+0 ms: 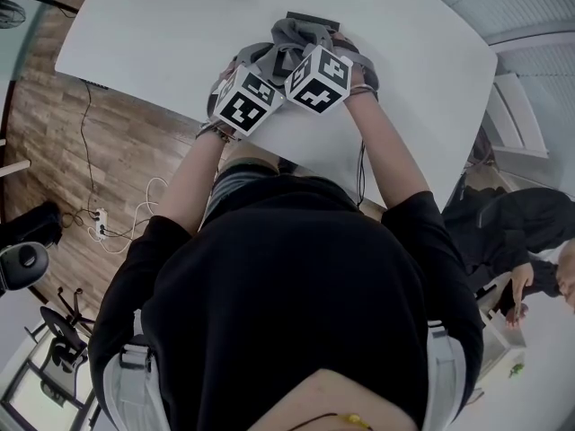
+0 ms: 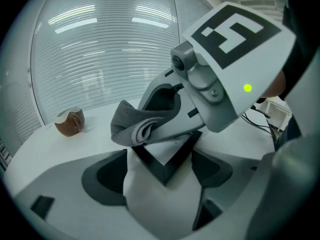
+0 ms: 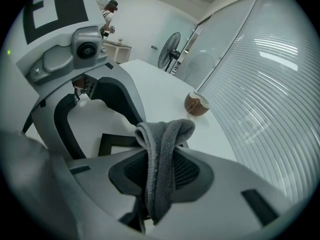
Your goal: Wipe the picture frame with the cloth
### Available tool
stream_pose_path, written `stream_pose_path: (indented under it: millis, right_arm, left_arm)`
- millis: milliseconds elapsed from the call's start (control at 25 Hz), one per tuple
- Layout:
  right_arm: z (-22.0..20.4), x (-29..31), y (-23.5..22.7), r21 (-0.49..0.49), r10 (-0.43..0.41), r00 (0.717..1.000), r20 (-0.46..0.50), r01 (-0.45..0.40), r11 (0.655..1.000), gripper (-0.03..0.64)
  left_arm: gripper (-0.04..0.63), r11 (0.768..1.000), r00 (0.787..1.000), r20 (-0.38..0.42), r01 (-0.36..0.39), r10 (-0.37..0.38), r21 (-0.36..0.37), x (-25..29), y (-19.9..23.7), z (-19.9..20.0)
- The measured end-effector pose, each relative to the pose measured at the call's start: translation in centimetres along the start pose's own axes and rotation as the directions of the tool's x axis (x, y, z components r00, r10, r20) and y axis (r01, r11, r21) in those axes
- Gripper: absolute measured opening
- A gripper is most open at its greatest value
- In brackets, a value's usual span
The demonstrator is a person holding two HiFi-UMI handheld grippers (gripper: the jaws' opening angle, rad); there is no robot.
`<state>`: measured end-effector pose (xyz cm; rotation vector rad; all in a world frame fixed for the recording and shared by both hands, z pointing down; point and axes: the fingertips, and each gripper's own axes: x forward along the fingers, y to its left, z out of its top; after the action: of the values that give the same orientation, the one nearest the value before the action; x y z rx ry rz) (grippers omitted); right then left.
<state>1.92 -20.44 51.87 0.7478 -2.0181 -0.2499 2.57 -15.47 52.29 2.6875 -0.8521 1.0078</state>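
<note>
A black picture frame [image 2: 165, 160] with a white inside lies flat on the white table [image 1: 162, 34]. One of its corners sits between the wide-apart jaws of my left gripper [image 2: 162, 159], and the pads do not press on it. My right gripper [image 3: 161, 158] is shut on a folded grey cloth [image 3: 164, 134], which bulges out past its fingertips. In the left gripper view the cloth [image 2: 135, 124] rests on the frame's far part. In the head view both grippers sit close together near the table's far side, with the cloth [image 1: 296, 36] bunched over the frame [image 1: 312, 18].
A brown round object [image 2: 70, 121] stands on the table near the slatted window wall; the same brown object [image 3: 196, 104] shows beyond the cloth. Another person [image 1: 526, 268] is at the right, beyond the table's edge. Cables [image 1: 117, 223] lie on the wooden floor at the left.
</note>
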Motion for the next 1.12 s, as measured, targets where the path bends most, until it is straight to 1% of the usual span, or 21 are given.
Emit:
stream_pose_path:
  millis: [320, 520, 760, 960, 1120]
  right_arm:
    - [-0.1, -0.8, 1.3, -0.015, 0.043, 0.999, -0.012, -0.043, 0.999, 0.100]
    - [-0.3, -1.6, 2.1, -0.024, 0.104, 0.994, -0.043, -0.106, 0.994, 0.101]
    - [-0.4, -2.5, 3.3, -0.055, 0.159, 0.985, -0.064, -0.163, 0.985, 0.101]
    - [-0.3, -3.6, 4.7, -0.075, 0.245, 0.967, -0.067, -0.250, 0.965, 0.094]
    - [-0.3, -3.6, 4.9, -0.087, 0.251, 0.965, -0.069, -0.257, 0.963, 0.095]
  left_arm:
    - [0.399, 1.000, 1.000, -0.001, 0.000, 0.000, -0.005, 0.0, 0.1, -0.1]
    - [0.399, 1.000, 1.000, -0.003, -0.003, 0.003, -0.007, 0.0, 0.1, 0.0]
    - [0.399, 1.000, 1.000, -0.001, -0.002, 0.002, -0.010, 0.0, 0.0, 0.0]
    - [0.402, 1.000, 1.000, -0.002, 0.001, -0.001, -0.009, 0.0, 0.0, 0.0]
    - [0.402, 1.000, 1.000, -0.004, 0.001, -0.001, -0.009, 0.0, -0.1, -0.1]
